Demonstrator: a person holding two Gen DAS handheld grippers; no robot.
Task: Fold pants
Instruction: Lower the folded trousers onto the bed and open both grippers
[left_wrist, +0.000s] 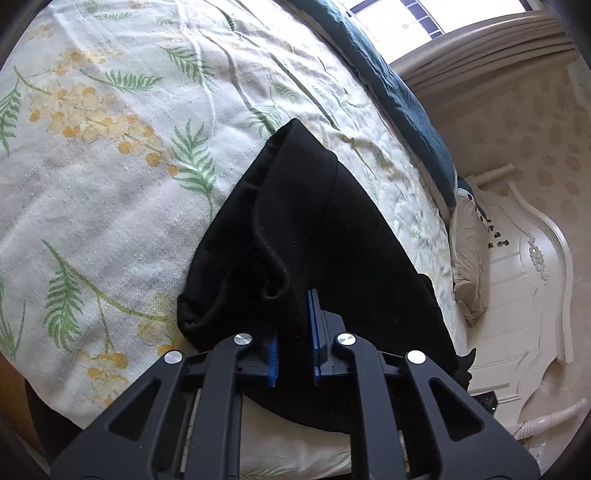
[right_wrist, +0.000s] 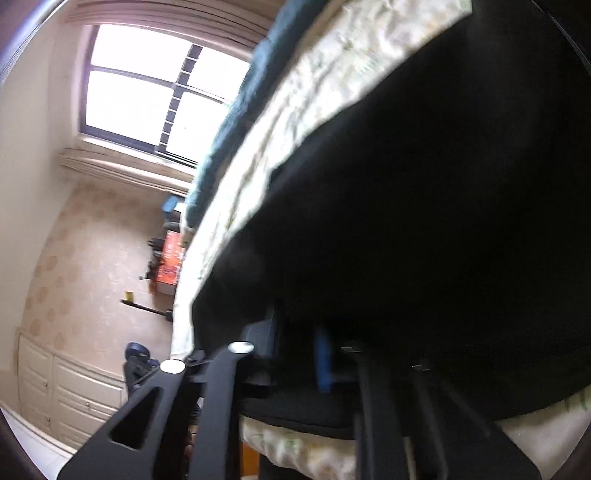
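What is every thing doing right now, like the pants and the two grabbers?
black pants: bunched in a loose heap on the bed, not neatly folded.
left gripper: open, fingers around a fold of the pants.
right gripper: blurry, against the pants; grip unclear.
flowery bedsheet: spread out, lightly wrinkled.

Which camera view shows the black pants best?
The left wrist view: the pants lie sharp on the floral bedsheet, outline and folds visible. The right wrist view shows only a blurred black mass filling the frame.

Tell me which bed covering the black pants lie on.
The floral sheet, pale with green ferns and yellow flowers; the dark teal blanket lies beyond, clear of the pants.
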